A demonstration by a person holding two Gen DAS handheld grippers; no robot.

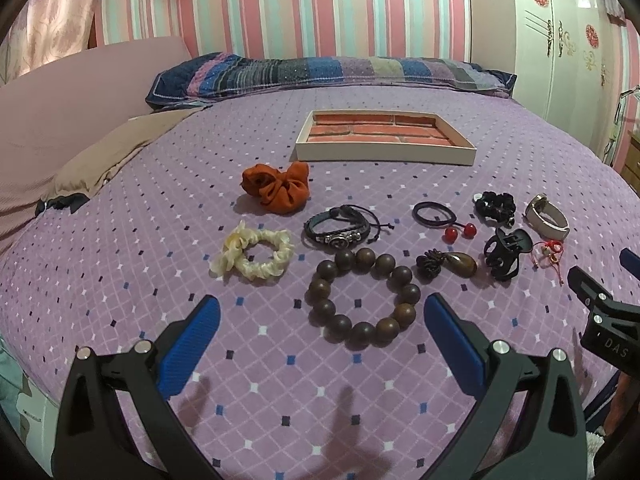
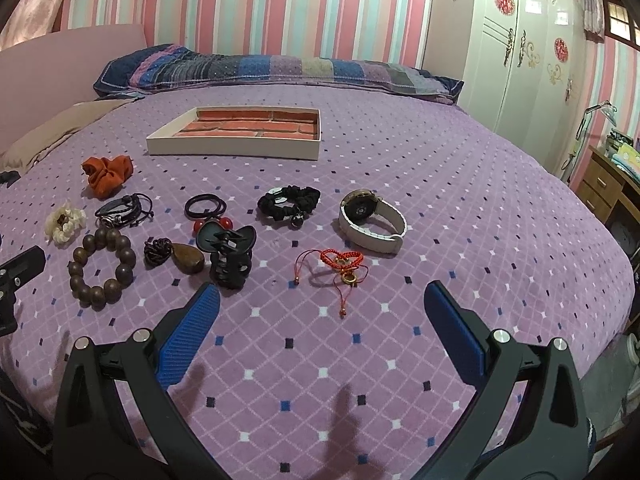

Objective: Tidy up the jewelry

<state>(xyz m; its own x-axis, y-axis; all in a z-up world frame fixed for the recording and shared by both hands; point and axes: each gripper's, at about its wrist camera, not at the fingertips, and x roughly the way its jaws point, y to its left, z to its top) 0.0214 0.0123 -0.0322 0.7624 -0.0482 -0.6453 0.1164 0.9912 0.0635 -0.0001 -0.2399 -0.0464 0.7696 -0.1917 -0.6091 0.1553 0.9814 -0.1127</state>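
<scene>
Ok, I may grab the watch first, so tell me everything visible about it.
The white watch has a round, gold-rimmed case and a smooth white strap closed into a loop. It lies on its side on the purple bedspread, its dark round face turned toward the camera. Nothing touches it: the black scrunchie lies to its left and the red cord bracelet nearer the camera.

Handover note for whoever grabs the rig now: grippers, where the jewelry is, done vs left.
Left gripper: jaws open, empty, hovering just short of the wooden bead bracelet.
Right gripper: jaws open, empty, just short of the red string bracelet.
Tray: at the far side of the bed, nothing in it.
Loose on the bedspread: orange scrunchie, cream scrunchie, black leather bracelet, hair tie with red beads, black scrunchie, white watch, black claw clip, brown pendant.
Done: nothing placed.
Left: everything, presumably into the tray.
</scene>
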